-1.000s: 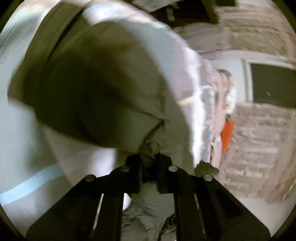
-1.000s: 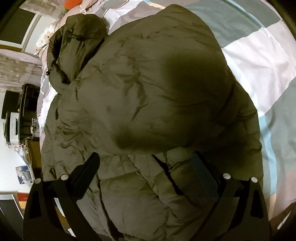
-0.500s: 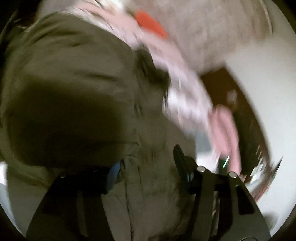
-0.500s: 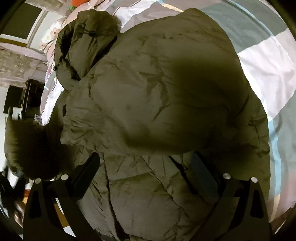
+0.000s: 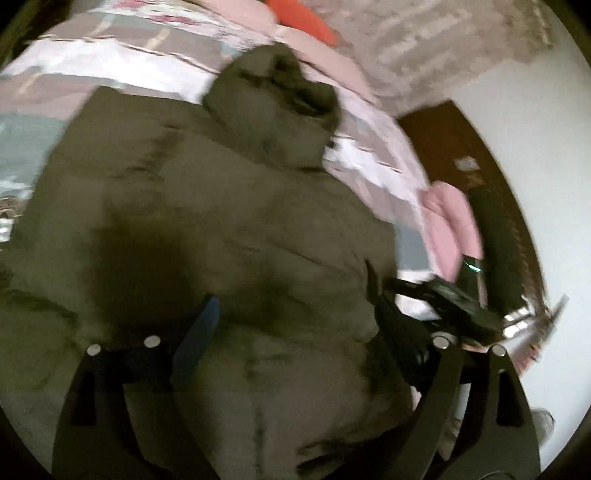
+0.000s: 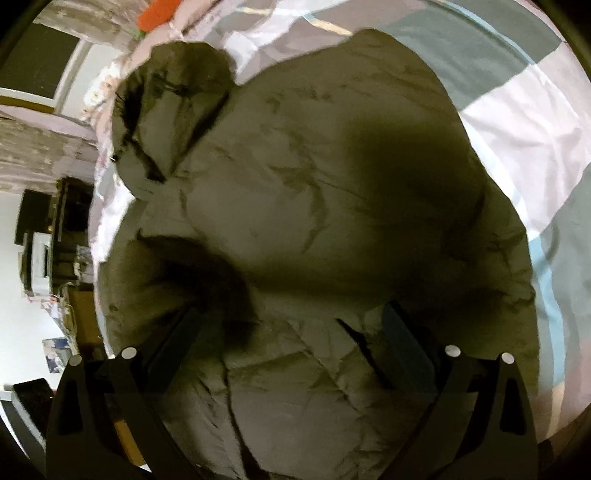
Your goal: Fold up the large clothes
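An olive-green puffer jacket (image 5: 229,229) lies spread on the bed, its hood (image 5: 273,122) at the far end. In the right wrist view the jacket (image 6: 314,192) has its sleeves folded over the body and the hood (image 6: 173,99) lies at upper left. My left gripper (image 5: 291,306) is open and empty just above the jacket's lower part. My right gripper (image 6: 291,317) is open and empty above the jacket's hem. The other gripper (image 5: 447,299) shows at the right in the left wrist view.
The bed cover (image 6: 517,122) has grey, white and pale blue patches. A pink garment (image 5: 450,225) lies at the bed's edge. An orange cushion (image 6: 159,14) sits near the headboard. Dark furniture (image 6: 51,229) and a wall stand beside the bed.
My left gripper has let go of the jacket fabric, opened, and swung back over the jacket. The right gripper stayed open and shifted slightly; the folded sleeve now rests on the body.
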{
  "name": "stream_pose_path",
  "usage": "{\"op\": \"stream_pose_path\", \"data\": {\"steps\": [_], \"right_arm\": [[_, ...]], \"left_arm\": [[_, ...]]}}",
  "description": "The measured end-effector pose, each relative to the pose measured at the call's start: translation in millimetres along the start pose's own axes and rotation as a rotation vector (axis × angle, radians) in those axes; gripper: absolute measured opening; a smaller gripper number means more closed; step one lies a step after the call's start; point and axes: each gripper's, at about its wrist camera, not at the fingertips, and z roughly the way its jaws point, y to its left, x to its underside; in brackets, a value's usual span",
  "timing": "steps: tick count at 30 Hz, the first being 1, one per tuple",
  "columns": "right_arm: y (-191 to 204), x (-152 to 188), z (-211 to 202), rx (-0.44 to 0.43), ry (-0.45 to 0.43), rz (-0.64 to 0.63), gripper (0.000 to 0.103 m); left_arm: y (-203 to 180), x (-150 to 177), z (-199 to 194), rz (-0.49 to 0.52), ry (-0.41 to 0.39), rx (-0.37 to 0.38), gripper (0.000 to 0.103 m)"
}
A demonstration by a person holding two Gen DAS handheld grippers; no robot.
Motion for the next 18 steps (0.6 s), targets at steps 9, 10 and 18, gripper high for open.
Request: {"op": "stream_pose_path", "data": {"steps": [9,10,18], "right_arm": [[29,27,59,-0.029,0.234,-0.117,0.077],[29,28,67,-0.056,0.261,-0.101,0.055],[67,-2,81,-0.097,0.092,-0.198,0.04]], "left_arm": [[51,4,45,-0.08,0.118,-0.268,0.088],[55,5,53,-0.094,0.126,-0.28,0.088],[80,-4,81,-0.204,0.094,-0.323,0.088]]}}
